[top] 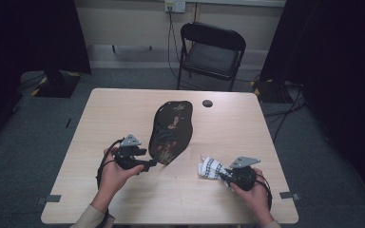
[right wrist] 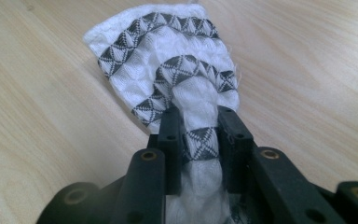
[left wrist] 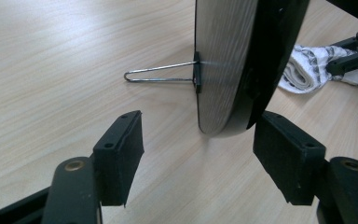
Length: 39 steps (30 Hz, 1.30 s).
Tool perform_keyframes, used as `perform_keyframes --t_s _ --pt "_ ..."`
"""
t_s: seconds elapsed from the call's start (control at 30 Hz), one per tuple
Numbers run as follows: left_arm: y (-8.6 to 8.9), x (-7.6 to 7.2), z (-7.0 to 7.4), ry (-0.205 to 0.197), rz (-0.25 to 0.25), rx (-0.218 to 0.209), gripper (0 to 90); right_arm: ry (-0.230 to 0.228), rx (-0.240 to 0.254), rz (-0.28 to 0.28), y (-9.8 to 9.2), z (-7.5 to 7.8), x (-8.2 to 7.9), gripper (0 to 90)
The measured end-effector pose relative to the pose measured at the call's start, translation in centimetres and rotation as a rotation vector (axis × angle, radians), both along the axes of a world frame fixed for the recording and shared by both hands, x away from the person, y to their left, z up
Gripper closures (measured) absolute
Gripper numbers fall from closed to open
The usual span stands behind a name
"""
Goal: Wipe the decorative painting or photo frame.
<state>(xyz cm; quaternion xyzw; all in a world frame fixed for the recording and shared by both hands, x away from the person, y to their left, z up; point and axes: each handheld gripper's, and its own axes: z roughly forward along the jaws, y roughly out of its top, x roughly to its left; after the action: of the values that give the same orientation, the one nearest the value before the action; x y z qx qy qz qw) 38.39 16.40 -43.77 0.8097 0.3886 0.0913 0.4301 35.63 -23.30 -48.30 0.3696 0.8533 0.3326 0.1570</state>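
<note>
High view: taking the dark oval plaque (top: 171,132) at the middle of the bench (top: 123,109) as landmark, the left hand-held gripper (top: 148,165) is seen just left of its near edge. In the left gripper view its jaws stand wide apart, with the plaque's lower rim (left wrist: 223,93) between them and pressed by neither pad; nothing is held. The plaque is propped upright on a wire stand (left wrist: 161,74) at its back.

To the right of the plaque, near but apart from it, the patterned white cloth (top: 210,167) lies on the bench. It is pinched by the right hand-held gripper (top: 225,175), whose jaws are clamped tight on a bunched fold (right wrist: 200,140).

The step in hand seems to be wiping the plaque. It would be done best if the rim were steadied from the left before the cloth is brought across, pressure being kept light so the stand is not tipped.
</note>
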Motion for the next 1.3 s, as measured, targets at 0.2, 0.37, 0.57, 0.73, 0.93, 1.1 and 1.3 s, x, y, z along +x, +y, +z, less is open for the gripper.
perform_keyframes --t_s 0.2,0.37,0.57,0.73,0.93,1.1,1.3 --pt "-0.2 -0.2 0.1 -0.007 0.002 0.000 32.6 0.008 -0.011 -0.036 0.4 0.2 -0.2 79.8" --pt "-0.3 0.1 0.2 -0.005 0.003 -0.002 31.1 0.027 0.000 -0.035 0.3 0.3 -0.1 80.2" --pt "-0.4 0.4 0.4 -0.002 0.001 -0.005 32.8 0.043 -0.015 -0.026 0.4 0.6 0.1 80.3" --pt "-0.5 0.7 0.3 0.009 -0.006 -0.011 36.3 0.036 -0.021 -0.025 0.4 1.2 0.3 80.3" --pt "-0.4 0.8 0.4 0.002 -0.011 -0.017 49.9 0.032 -0.008 -0.038 0.1 2.1 0.6 80.3" --pt "-0.5 0.7 0.6 0.013 -0.015 -0.030 59.8 0.030 -0.012 -0.039 0.3 2.9 0.9 80.3" --pt "-0.5 0.6 0.8 0.009 -0.028 -0.028 72.3 0.027 -0.013 -0.041 0.5 3.5 1.3 80.3"
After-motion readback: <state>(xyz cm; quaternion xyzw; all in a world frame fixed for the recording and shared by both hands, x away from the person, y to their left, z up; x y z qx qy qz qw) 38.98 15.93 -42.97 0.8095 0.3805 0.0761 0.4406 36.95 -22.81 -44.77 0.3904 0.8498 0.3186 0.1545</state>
